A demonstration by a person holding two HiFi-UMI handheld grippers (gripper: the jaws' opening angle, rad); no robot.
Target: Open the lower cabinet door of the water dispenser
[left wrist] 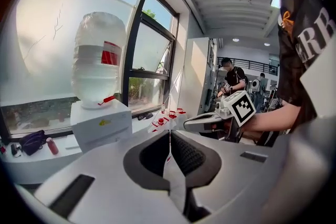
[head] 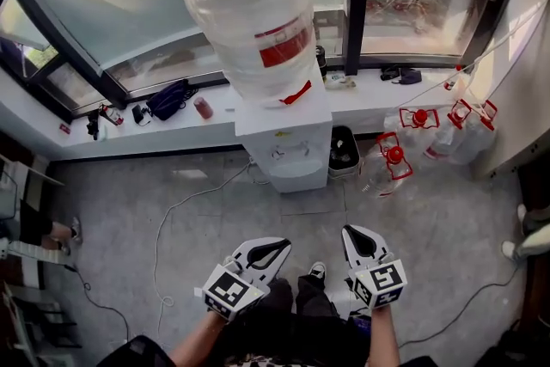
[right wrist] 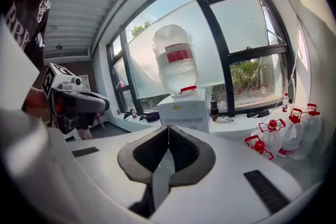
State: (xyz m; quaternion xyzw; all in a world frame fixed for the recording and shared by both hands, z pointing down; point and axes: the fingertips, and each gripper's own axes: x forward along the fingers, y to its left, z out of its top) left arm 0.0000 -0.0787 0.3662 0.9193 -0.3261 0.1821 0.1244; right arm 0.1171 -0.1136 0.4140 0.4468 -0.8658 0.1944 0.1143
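The white water dispenser (head: 288,142) stands against the window ledge with a large plastic-wrapped bottle (head: 253,4) upside down on top. Seen from above, its lower cabinet door (head: 299,178) is only a sliver, and I cannot tell how it stands. Both grippers hover over the floor well short of the dispenser, pointing at it. My left gripper (head: 277,247) is shut with nothing in it, its pads meeting at the tips (left wrist: 169,132). My right gripper (head: 355,230) is also shut and empty (right wrist: 168,127). The dispenser (left wrist: 102,123) (right wrist: 184,110) fills the middle distance in both gripper views.
A black bin (head: 344,152) sits right of the dispenser. Several clear jugs with red caps (head: 395,163) stand further right. A white cable (head: 172,219) runs across the grey floor at the left. A dark bag (head: 169,99) and small items lie on the ledge.
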